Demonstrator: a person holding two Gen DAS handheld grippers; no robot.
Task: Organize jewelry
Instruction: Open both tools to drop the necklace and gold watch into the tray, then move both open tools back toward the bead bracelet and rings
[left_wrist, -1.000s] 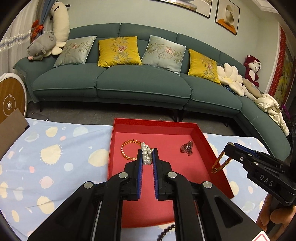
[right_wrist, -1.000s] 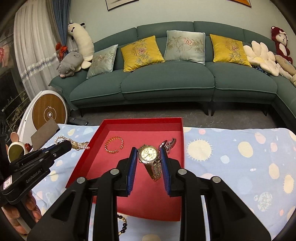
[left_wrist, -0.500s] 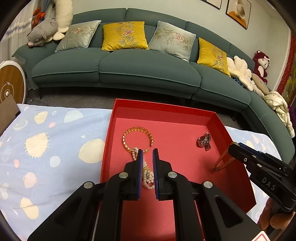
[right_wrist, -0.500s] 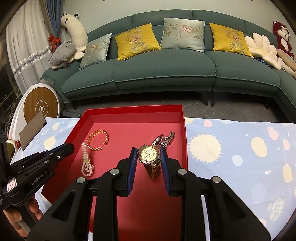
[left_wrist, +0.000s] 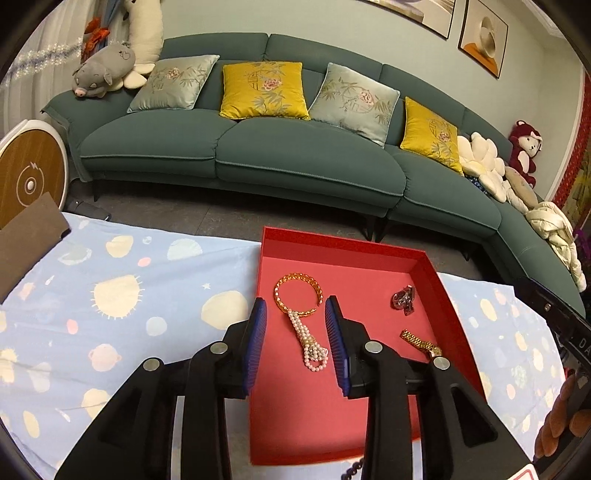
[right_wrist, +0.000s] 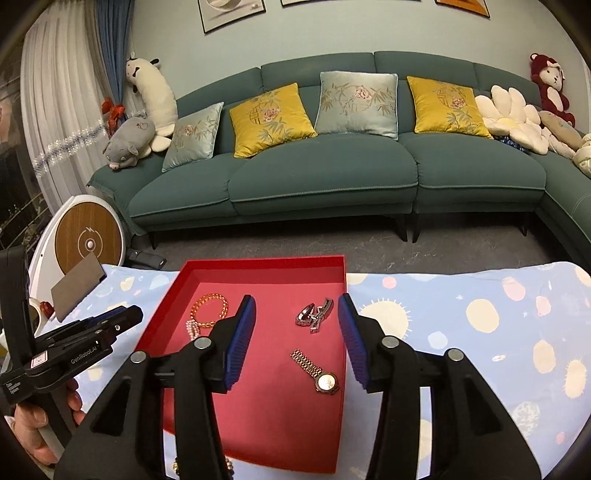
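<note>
A red tray (left_wrist: 340, 242) (right_wrist: 258, 263) lies on the patterned cloth. In it lie a gold bangle (left_wrist: 297, 291) (right_wrist: 208, 308), a pearl bracelet (left_wrist: 308, 341) (right_wrist: 191, 329), a silver clasp piece (left_wrist: 403, 300) (right_wrist: 314, 314) and a gold watch (right_wrist: 317, 373) (left_wrist: 419, 341). My left gripper (left_wrist: 295, 312) is open and empty above the pearl bracelet. My right gripper (right_wrist: 296, 307) is open and empty above the tray, with the watch lying below it. A dark bead string (left_wrist: 352, 470) lies by the tray's near edge, mostly hidden.
The cloth-covered table (left_wrist: 110, 295) ends before a grey floor and a teal sofa (right_wrist: 332, 173). A brown card (left_wrist: 26, 243) and a round wooden-faced device (right_wrist: 88, 242) stand at the left.
Both grippers opened. The left let go of the pearl bracelet and the right let go of the gold watch; both now lie in the tray. Both grippers drew back and up.
</note>
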